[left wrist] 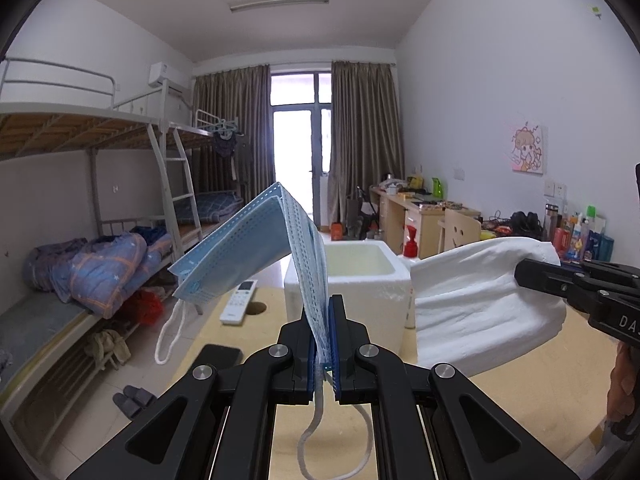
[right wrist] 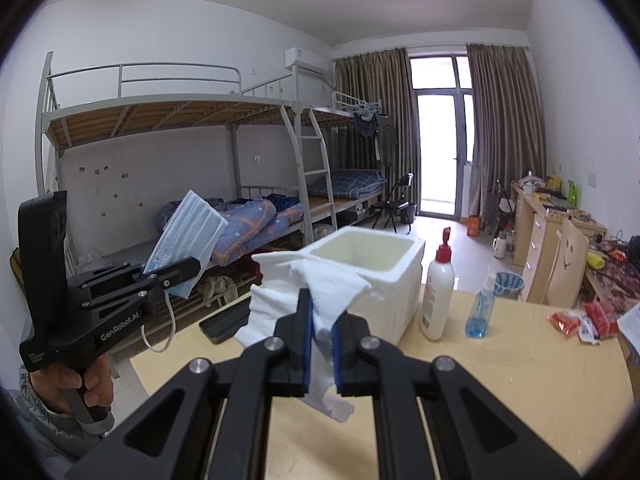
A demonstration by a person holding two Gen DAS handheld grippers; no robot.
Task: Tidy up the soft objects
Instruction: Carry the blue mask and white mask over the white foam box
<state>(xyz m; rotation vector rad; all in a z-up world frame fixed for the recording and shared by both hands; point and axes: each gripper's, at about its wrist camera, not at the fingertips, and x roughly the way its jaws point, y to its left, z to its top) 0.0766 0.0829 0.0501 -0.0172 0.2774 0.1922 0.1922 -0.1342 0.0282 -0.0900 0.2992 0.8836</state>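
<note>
Both hands are up off the desk [right wrist: 500,380] here, each with something soft pinched in it. The left hand-held gripper [left wrist: 323,344] is clamped tight on a blue face mask [left wrist: 256,252], really a small stack of them by the look of the layered edges. The mask sticks up out of the blue pads and flops over to the left, with one white ear loop [left wrist: 170,336] dangling off its low corner and another loop hanging below the pads. From the right wrist view you can see that same gripper out to the left, with a hand [right wrist: 68,384] wrapped around its handle.

The right hand-held gripper [right wrist: 322,344] is squeezed shut on a white cloth [right wrist: 308,292], some kind of padded or quilted fabric. It bunches up above the pads and a bit pokes out underneath. In the left wrist view the cloth hangs in the air to the right of the mask, well clear of the desk top.

Straight ahead of both sits a white foam box [right wrist: 384,276], open at the top, standing on the desk. To its right are a white pump bottle [right wrist: 437,296] with a red top and a small blue spray bottle [right wrist: 481,312]. A white remote [left wrist: 239,303] lies left of the box, and nearer the front edge there's a flat dark thing, maybe a phone, hard to say.
</note>
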